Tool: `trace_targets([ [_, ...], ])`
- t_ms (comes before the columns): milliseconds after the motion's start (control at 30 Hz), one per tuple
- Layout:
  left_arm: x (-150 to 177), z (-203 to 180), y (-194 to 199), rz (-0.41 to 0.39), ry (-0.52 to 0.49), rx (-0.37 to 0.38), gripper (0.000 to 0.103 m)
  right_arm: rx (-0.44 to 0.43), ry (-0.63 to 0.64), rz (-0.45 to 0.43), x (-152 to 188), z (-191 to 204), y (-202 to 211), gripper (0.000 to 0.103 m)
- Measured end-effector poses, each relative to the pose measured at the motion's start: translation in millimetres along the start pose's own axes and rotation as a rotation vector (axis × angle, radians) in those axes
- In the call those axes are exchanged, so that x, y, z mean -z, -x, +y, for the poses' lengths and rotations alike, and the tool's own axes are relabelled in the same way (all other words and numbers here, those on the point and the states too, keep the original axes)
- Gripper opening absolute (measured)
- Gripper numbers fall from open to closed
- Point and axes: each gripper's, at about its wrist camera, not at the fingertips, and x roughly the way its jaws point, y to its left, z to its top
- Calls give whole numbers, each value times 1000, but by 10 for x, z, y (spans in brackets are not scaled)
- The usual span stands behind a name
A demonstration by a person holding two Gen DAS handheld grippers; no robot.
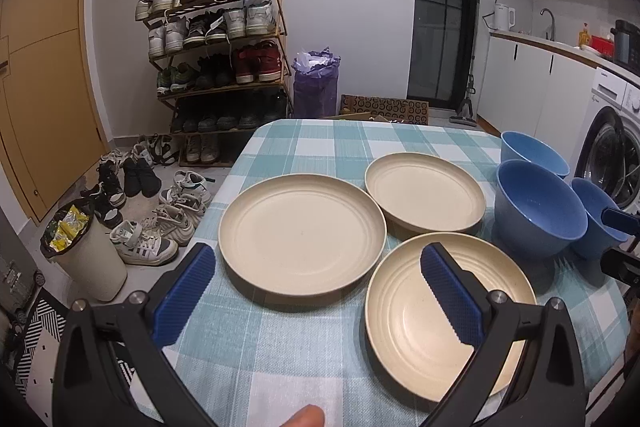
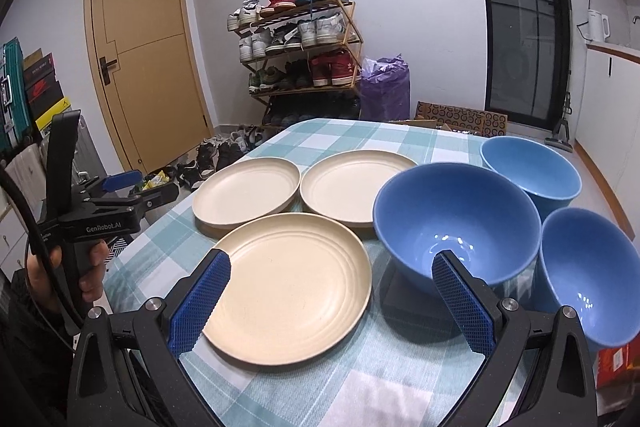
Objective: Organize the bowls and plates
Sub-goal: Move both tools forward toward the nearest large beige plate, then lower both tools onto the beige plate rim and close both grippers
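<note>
Nearest plate point(image 2: 288, 287) lies between the open right gripper's point(image 2: 330, 301) fingers.

"GenRobot.AI", seemingly, on left claw point(image 2: 120, 183)

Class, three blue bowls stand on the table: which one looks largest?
The middle bowl, beside the plates. It looks wider than the far bowl and the near-right bowl.

Dim indoor light, sharp focus, soft shadows, strong fisheye edge distortion.
</note>
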Motion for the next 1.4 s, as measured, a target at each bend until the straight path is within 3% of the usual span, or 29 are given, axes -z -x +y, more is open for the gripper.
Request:
trace_targets([
  [300, -192, -6, -103, 8, 13, 27, 103, -15, 3, 13, -221, -85, -58, 103],
  [567, -403, -102, -185, 20, -39, 31, 103, -36, -15, -4, -498, -215, 18, 103],
  [700, -511, -118, -236, 29, -29, 66, 103, -44, -40, -11, -628, -303, 55, 103],
  [1400, -947, -287, -595, 69, -69, 90, 103, 23, -24, 22, -1308, -639, 18, 103],
])
